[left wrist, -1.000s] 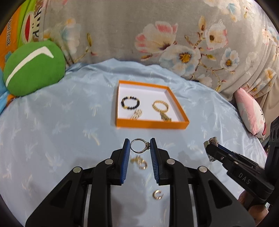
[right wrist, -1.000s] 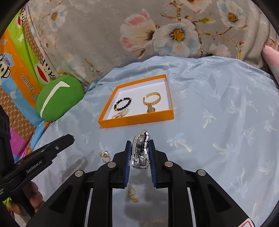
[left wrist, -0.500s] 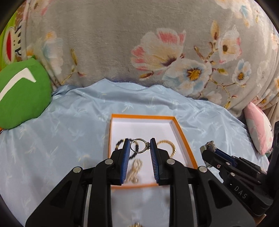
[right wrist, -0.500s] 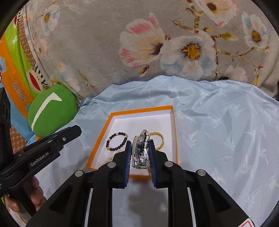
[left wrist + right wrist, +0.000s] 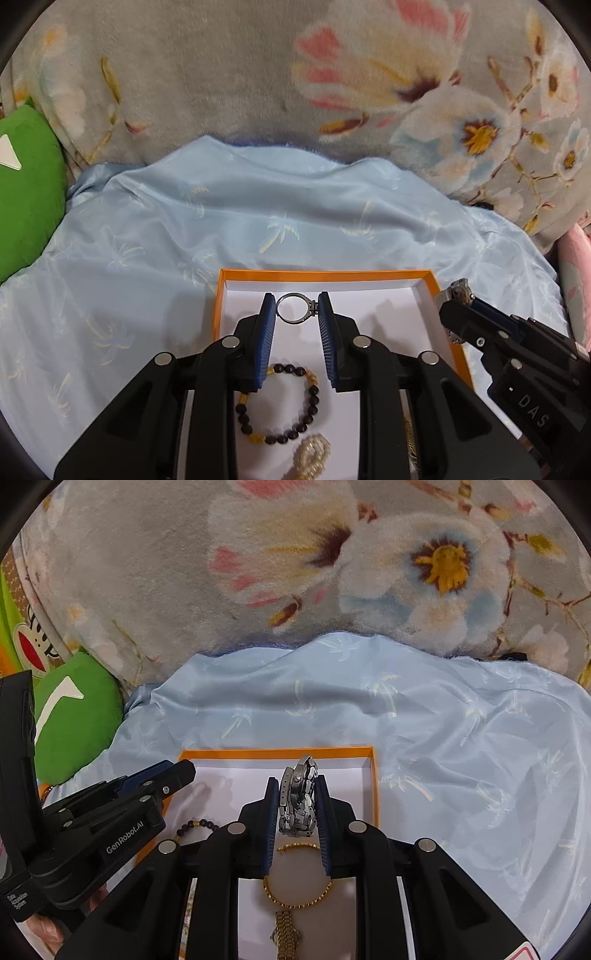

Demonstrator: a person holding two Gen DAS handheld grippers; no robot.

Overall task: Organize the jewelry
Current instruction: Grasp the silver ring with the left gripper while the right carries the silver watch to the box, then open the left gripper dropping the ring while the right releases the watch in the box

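Note:
My left gripper [image 5: 296, 309] is shut on a silver ring [image 5: 295, 308] and holds it over the white inside of the orange tray [image 5: 325, 274]. A dark bead bracelet [image 5: 280, 402] and a pale pearl piece [image 5: 312, 456] lie in the tray below it. My right gripper [image 5: 297, 794] is shut on a silver metal watch [image 5: 297, 797] above the same tray [image 5: 277, 754], over a gold chain bracelet [image 5: 297, 890] and a gold watch [image 5: 286, 936]. Each gripper shows in the other's view: the right one [image 5: 456, 295], the left one [image 5: 181, 771].
The tray rests on a light blue cloth [image 5: 258, 221] with palm prints. A grey floral blanket [image 5: 258, 81] rises behind it. A green cushion [image 5: 26, 184] lies at the far left, also in the right wrist view [image 5: 74, 716].
Both grippers have moved forward from the bare cloth to above the tray, keeping the ring and the watch. The loose gold pieces on the cloth have dropped out of view.

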